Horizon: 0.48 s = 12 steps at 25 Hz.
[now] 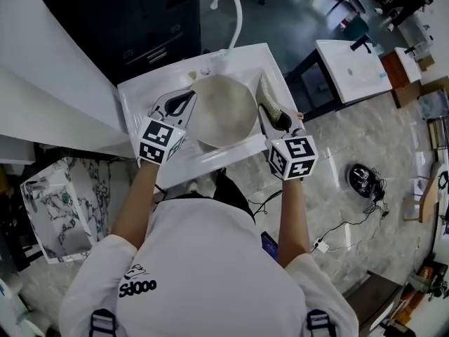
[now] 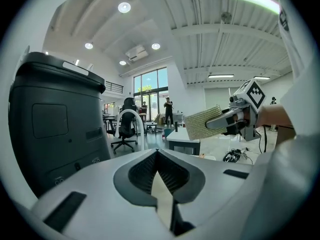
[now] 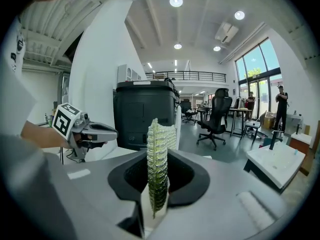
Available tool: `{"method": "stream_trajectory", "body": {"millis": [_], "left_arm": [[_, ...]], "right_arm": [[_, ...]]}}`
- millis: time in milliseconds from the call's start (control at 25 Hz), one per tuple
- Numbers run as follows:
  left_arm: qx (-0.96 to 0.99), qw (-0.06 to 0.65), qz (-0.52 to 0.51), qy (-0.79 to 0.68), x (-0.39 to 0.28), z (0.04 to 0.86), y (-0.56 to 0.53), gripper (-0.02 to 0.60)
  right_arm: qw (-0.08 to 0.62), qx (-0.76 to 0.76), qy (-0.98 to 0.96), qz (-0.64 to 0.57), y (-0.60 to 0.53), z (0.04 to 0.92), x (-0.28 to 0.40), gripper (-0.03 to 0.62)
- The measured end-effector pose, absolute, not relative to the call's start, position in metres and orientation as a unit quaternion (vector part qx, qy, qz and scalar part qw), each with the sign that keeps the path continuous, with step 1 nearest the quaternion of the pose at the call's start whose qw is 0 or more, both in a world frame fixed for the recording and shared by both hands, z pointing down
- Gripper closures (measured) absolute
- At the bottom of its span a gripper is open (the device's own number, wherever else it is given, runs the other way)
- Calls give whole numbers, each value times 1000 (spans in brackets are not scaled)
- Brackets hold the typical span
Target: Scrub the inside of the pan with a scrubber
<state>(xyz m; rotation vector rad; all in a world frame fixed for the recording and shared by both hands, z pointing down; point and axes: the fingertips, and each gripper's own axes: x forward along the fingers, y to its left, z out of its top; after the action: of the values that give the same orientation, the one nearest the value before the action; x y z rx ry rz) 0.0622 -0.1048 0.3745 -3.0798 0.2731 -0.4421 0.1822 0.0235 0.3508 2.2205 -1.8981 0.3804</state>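
A round, pale pan [image 1: 223, 111] lies in the white sink [image 1: 137, 100] in the head view. My left gripper [image 1: 188, 102] is at the pan's left rim, and in the left gripper view [image 2: 159, 176] its jaws are shut on a thin cream edge that appears to be the pan's rim [image 2: 161, 196]. My right gripper [image 1: 270, 111] is at the pan's right side, shut on a flat greenish-white mesh scrubber [image 1: 266, 91]. The scrubber [image 3: 157, 159] stands on edge between the jaws [image 3: 156, 184]. It is held above the sink's right rim, apart from the pan's inside. Each gripper shows in the other's view [image 2: 222, 123] [image 3: 102, 132].
A curved white faucet [image 1: 233, 9] rises behind the sink. A dark cabinet [image 1: 126, 20] stands at the back left. A second white basin [image 1: 351, 65] is to the right. A marble-patterned box [image 1: 56, 202] is on the left, with cables and a black device [image 1: 363, 180] on the floor.
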Motion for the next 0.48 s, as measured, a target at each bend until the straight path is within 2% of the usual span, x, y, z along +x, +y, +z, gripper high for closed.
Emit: {"method": "stream_trajectory", "body": {"millis": [480], "left_arm": [[-974, -17, -173, 144, 73, 399, -134, 581]], "right_arm": [[130, 710, -672, 166, -35, 400, 214, 520]]}}
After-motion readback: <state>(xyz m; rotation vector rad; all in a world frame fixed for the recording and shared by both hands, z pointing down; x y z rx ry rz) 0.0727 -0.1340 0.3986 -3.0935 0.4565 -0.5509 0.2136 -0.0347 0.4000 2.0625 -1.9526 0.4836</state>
